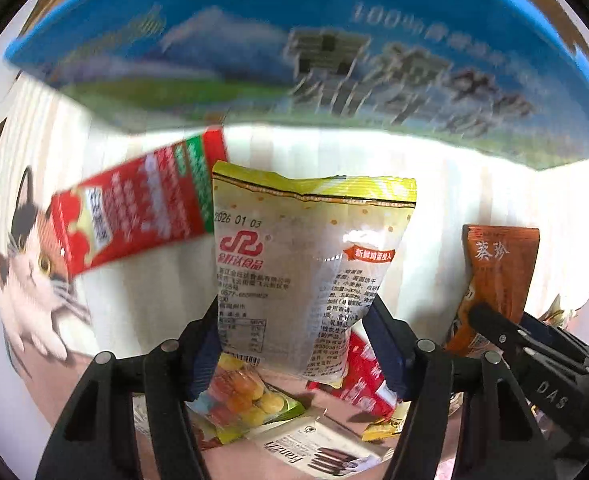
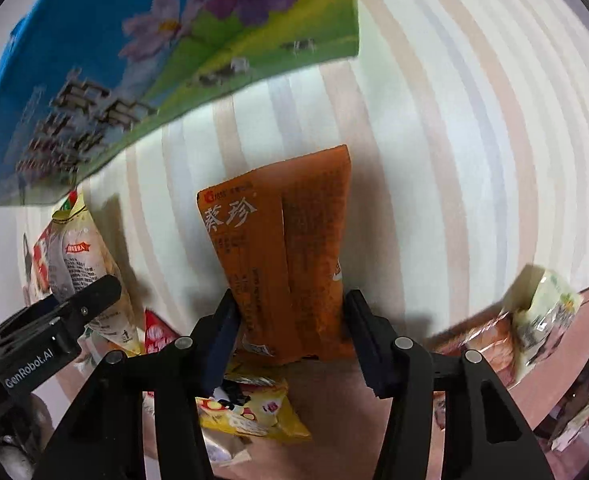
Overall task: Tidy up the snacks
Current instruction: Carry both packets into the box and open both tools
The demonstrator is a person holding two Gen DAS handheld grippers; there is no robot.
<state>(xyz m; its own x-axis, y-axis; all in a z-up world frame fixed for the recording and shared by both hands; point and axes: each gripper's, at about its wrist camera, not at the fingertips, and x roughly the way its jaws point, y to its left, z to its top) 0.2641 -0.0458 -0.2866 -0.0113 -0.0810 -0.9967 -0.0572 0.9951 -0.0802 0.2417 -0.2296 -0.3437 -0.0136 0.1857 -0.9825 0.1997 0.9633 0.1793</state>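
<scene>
My left gripper (image 1: pixel 294 344) is shut on a yellow and white snack packet (image 1: pixel 302 264) and holds it upright above the table. My right gripper (image 2: pixel 290 328) is shut on an orange packet (image 2: pixel 282 256), also held upright. The orange packet (image 1: pixel 498 280) and the right gripper show at the right of the left wrist view. The yellow packet (image 2: pixel 86 272) and the left gripper show at the left of the right wrist view. A blue milk carton box (image 1: pixel 294 48) stands just beyond both packets, and it also shows in the right wrist view (image 2: pixel 134 72).
A red box (image 1: pixel 142 208) lies on the striped cloth (image 2: pixel 474 160) below the blue box. Loose snacks lie under the grippers: a fruit-candy bag (image 1: pixel 246 396), a red packet (image 1: pixel 366 380), a wafer box (image 1: pixel 314 448), a yellow bag (image 2: pixel 250 408). More packets (image 2: pixel 542 320) sit at the right.
</scene>
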